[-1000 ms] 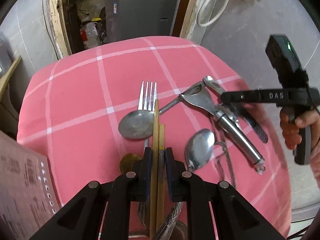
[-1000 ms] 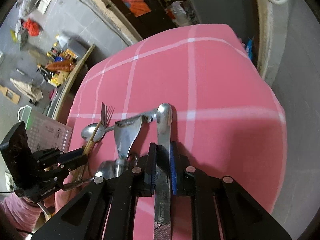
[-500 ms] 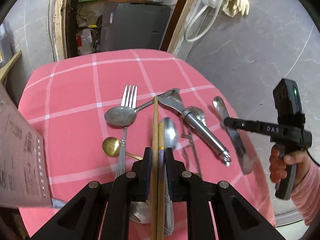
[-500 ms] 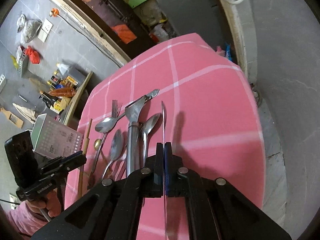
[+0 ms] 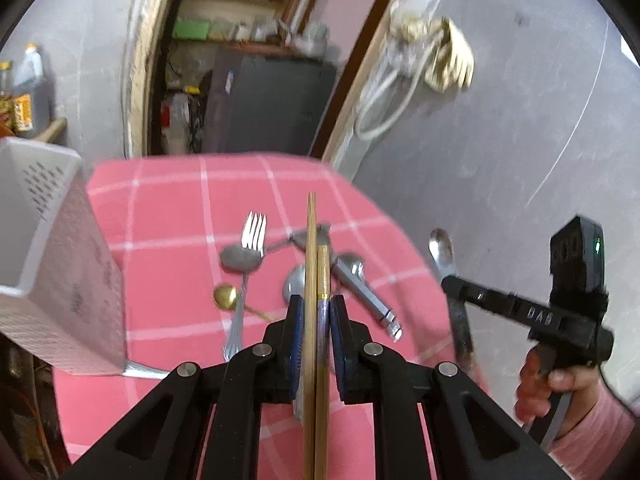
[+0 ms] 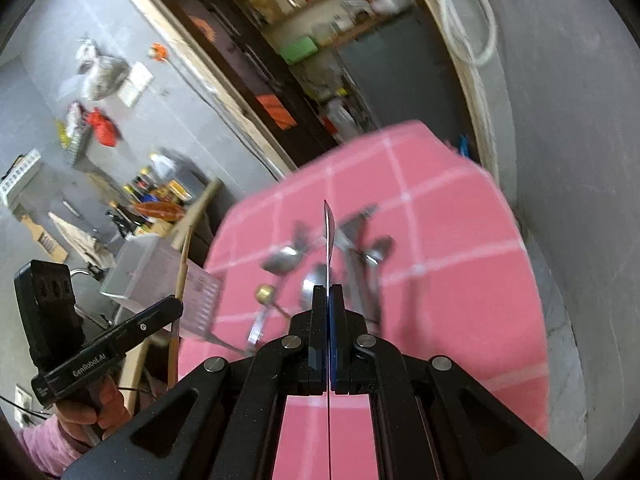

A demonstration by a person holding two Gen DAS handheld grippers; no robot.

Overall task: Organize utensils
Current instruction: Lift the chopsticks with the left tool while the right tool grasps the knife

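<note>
My left gripper (image 5: 316,312) is shut on a pair of wooden chopsticks (image 5: 311,248) and holds them above the pink checked table (image 5: 168,208). My right gripper (image 6: 328,300) is shut on a flat metal knife (image 6: 328,232), seen edge-on, lifted above the table; it also shows in the left wrist view (image 5: 442,248). On the cloth lie a fork (image 5: 254,232), a steel spoon (image 5: 240,258), a small gold spoon (image 5: 225,297), another spoon (image 5: 294,282) and a metal peeler (image 5: 366,292). A white perforated utensil holder (image 5: 60,264) stands at the table's left.
The left gripper and chopsticks appear at the left of the right wrist view (image 6: 120,332). A grey wall (image 5: 500,140) rises close on the right. A doorway with shelves and a dark cabinet (image 5: 272,104) lies behind the table.
Both grippers have risen higher above the table with their utensils. The white holder has come further into the left wrist view. Both views are blurred by motion.
</note>
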